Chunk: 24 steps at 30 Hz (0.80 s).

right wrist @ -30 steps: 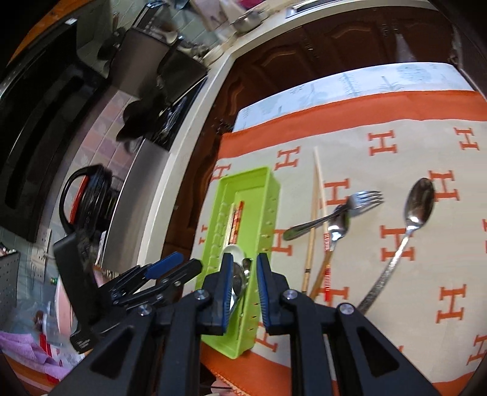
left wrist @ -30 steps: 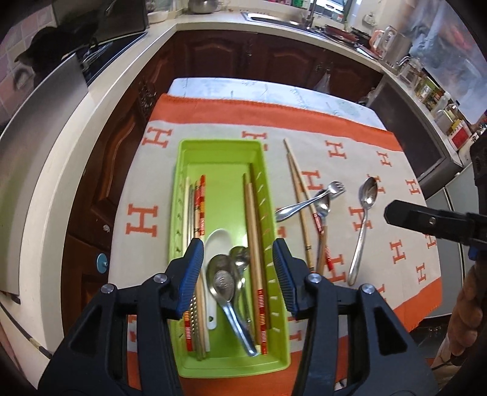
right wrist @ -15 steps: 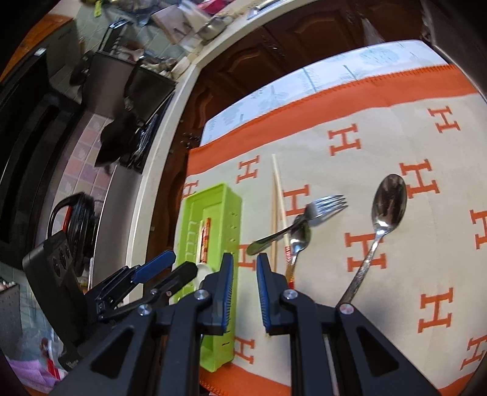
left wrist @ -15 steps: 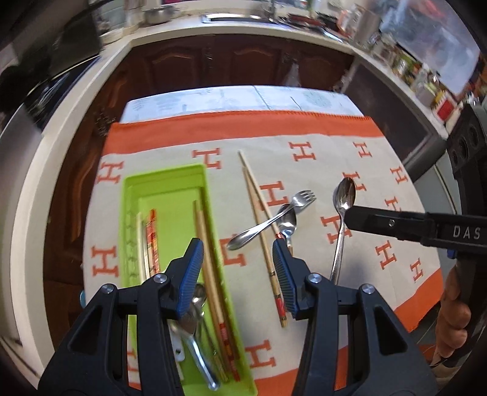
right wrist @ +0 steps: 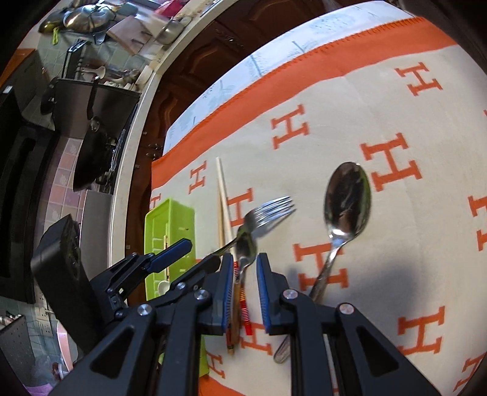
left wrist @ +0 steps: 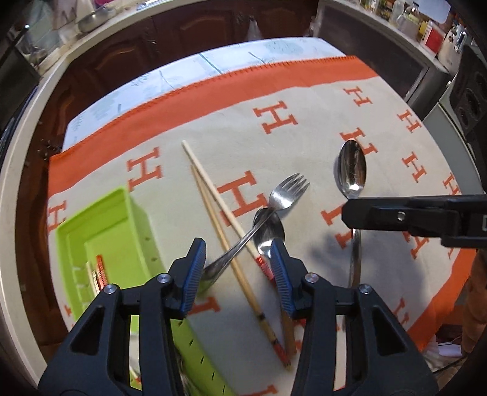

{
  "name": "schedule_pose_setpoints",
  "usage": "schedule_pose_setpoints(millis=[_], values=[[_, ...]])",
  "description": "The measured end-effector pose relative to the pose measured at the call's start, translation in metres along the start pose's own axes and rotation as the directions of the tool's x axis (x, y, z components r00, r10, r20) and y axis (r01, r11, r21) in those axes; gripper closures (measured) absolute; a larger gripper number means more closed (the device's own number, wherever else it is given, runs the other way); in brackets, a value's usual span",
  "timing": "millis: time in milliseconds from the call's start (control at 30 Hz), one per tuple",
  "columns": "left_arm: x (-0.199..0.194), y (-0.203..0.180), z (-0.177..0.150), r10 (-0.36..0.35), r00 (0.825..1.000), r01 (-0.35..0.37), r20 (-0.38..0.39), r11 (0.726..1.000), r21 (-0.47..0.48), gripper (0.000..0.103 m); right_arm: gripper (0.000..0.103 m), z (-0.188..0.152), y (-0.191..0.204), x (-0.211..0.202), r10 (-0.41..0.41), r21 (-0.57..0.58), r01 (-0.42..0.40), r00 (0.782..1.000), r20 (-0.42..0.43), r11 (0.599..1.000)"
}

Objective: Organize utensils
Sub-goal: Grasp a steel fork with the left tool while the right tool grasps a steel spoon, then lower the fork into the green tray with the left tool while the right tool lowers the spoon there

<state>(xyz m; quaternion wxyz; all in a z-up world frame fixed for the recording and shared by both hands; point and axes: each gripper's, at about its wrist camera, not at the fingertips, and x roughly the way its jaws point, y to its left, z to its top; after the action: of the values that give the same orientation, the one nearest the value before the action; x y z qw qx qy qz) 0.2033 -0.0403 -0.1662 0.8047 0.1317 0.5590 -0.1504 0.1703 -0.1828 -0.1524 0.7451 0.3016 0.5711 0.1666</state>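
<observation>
fork (left wrist: 283, 198) | left gripper (left wrist: 237, 271) wide, empty, above handle | right gripper (right wrist: 245, 292) part-open, empty

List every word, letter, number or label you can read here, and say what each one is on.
"H": the orange letter repeated across the tablecloth.
Labels on the jars and packets on the counter: too small and blurred to read.
A white mark on the right tool's body, at the frame edge in the left wrist view: cut off, unreadable.
</observation>
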Motion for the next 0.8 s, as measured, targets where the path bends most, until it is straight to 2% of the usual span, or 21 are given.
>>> schedule_pose_setpoints(millis=[233, 467, 500, 633, 800], values=[[0.023, -0.017, 0.017, -0.018, 1.0, 0.019, -0.009, 0.999, 0.041, 0.065, 0.088, 0.004, -0.011, 0.002, 0.014, 0.012, -0.014, 1.0, -0.007, 1.0], [0.045, -0.032, 0.026, 0.01, 1.0, -0.009, -0.014, 0.995, 0.095, 0.066, 0.088, 0.004, -0.018, 0.002, 0.023, 0.019, -0.023, 1.0, -0.009, 1.0], [0.049, -0.034, 0.028, 0.016, 1.0, -0.014, -0.017, 0.995, 0.098, 0.068, 0.088, 0.004, -0.019, 0.001, 0.024, 0.02, -0.024, 1.0, -0.008, 1.0], [0.054, -0.035, 0.034, 0.0, 1.0, 0.0, -0.005, 0.997, 0.08, 0.088, 0.088, 0.003, -0.025, -0.001, 0.026, 0.026, -0.026, 1.0, -0.003, 0.999], [0.054, -0.022, 0.039, -0.034, 0.999, 0.034, 0.012, 0.999, -0.011, 0.101, 0.088, 0.001, -0.028, -0.001, 0.025, 0.027, -0.025, 1.0, -0.005, 0.999]])
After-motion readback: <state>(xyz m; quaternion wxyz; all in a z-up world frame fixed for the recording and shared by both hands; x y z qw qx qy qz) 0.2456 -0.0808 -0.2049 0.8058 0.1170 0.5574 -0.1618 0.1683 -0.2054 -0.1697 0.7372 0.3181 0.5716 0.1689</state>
